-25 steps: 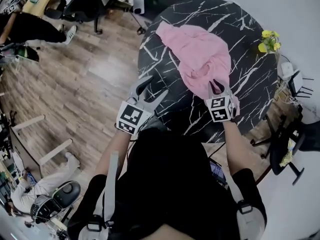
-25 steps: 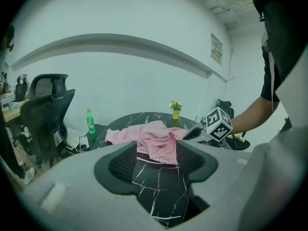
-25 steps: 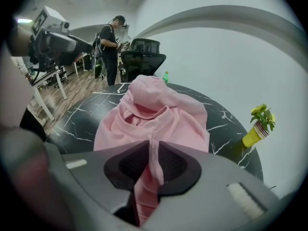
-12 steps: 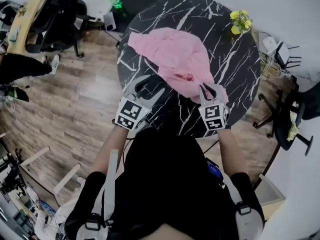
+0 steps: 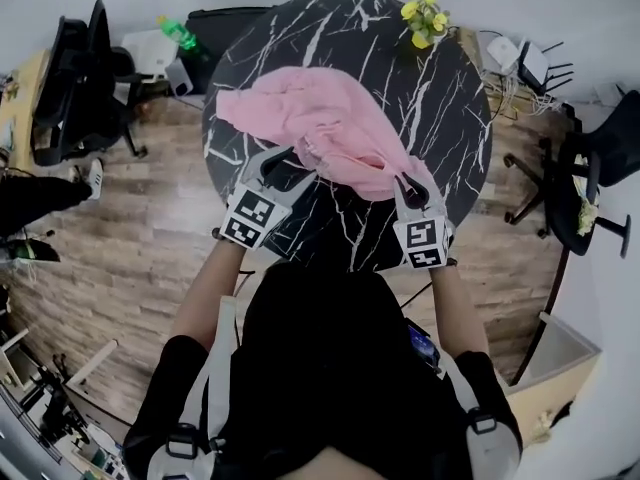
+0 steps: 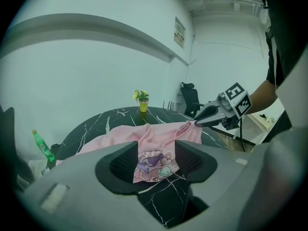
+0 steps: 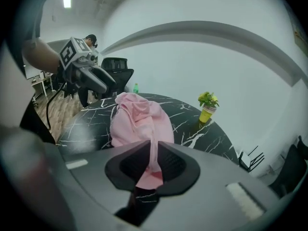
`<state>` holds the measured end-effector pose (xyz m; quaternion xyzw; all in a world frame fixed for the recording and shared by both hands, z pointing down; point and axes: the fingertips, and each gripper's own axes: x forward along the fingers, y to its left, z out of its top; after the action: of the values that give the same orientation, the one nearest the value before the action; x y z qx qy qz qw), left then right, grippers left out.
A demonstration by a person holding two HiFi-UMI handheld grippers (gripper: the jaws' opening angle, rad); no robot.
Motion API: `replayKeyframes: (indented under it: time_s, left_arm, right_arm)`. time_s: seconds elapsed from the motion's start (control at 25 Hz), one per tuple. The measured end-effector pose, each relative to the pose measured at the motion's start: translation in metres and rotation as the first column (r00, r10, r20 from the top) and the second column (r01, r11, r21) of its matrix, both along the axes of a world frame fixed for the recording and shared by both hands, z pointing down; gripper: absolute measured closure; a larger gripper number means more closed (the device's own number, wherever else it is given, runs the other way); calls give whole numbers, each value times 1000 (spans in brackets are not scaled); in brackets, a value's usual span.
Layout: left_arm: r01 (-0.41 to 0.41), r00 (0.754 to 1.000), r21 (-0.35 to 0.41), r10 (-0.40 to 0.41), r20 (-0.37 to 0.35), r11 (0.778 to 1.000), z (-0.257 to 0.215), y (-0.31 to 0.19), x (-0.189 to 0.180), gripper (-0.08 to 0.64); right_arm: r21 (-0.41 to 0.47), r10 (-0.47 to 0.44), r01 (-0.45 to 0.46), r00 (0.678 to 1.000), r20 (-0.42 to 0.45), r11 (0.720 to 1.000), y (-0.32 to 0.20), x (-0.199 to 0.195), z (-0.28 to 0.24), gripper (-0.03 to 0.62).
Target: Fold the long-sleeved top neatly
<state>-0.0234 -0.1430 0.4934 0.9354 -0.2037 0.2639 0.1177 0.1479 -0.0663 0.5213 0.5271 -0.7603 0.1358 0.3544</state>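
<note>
A round black marble table (image 5: 460, 138) stands on a wood floor (image 5: 130, 258). A yellow flower pot (image 5: 422, 23) sits at the tabletop's far edge, well apart from the cloth. Off the table, a green bottle (image 5: 178, 34) stands beyond its far-left edge, a black chair (image 5: 80, 88) is further left and another chair (image 5: 590, 178) is off to the right. The pink top (image 5: 330, 128) lies crumpled on the tabletop. Its long axis runs on a slant from the far-left edge to the near-right edge, with the wider, looser bulk at the far-left end and the cloth narrowing toward the near right. A cartoon print (image 6: 154, 165) faces up on the part nearest the near-left edge. The right gripper (image 5: 415, 186) is at the near-right edge. Its jaws have just been closing and now stand narrow, clamped on the top's near-right end. From there the cloth is drawn into a thin band that runs from between the pads back to the heap. The left gripper (image 5: 298, 163) is over the near-left edge with its jaws wide apart. It points at the printed part, which shows in the gap beyond them, but the pads press on nothing.
</note>
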Motion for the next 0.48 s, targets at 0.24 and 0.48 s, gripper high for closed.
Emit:
replayKeyframes:
  time_s: [0.24,0.48]
  left_arm:
    - [-110,993,14,109,33,994,6,-9,29,324]
    - [-213,974,25,210,85,977,14,-19,56,341]
  right_arm:
    - [13,69,-69,998,-3,998,23,15,-5,540]
    - [-5,146,-146,989,12,989,42,25,2,543]
